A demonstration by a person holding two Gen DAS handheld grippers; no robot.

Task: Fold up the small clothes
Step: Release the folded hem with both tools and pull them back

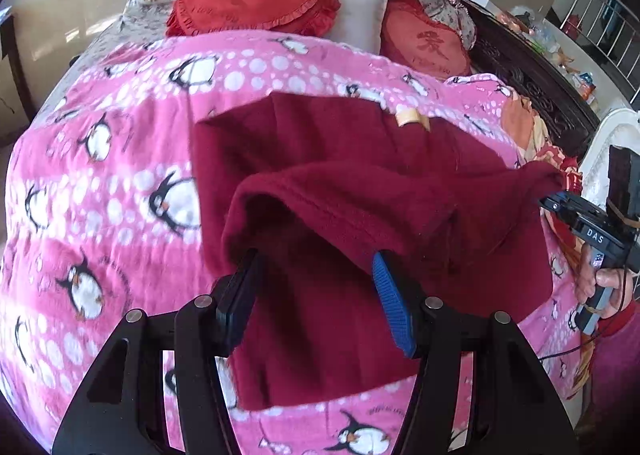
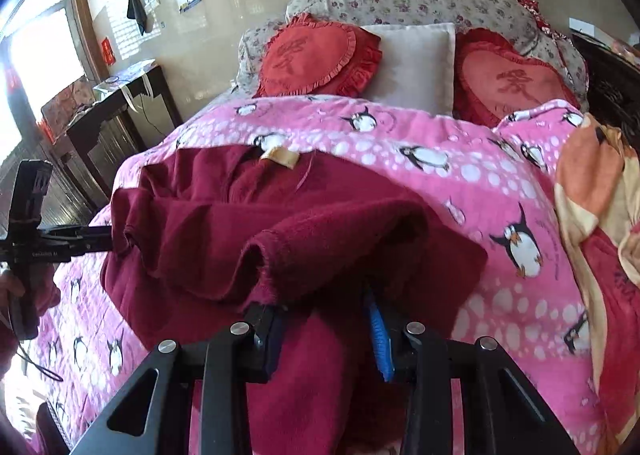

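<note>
One dark red fleece garment point(image 1: 328, 159) lies on the pink penguin-print blanket point(image 1: 100, 159) that covers the bed, roughly mid-bed, its tan neck label point(image 1: 412, 120) toward the headboard edge. The near hem is raised off the blanket and carried over the lower layer, so the step in hand appears to be the first fold, hem toward collar.

The left tool point(image 1: 314, 287) stands with its jaws fairly wide; the hem drapes over the fingertips, and whether any cloth is pinched cannot be told. The right tool point(image 2: 320, 321) is likewise spread, with the hem corner draped over it; its grip too cannot be told. Each tool also shows from the side in the other's view, at a hem corner.

The next move probably calls for carrying both corners evenly toward the label, laying the edge down square, then releasing.

Count: one garment, two tools, two red heart cushions point(image 2: 316, 55), one white pillow point(image 2: 416, 63), one orange-patterned quilt point(image 2: 592, 183) at the bed's right edge.
</note>
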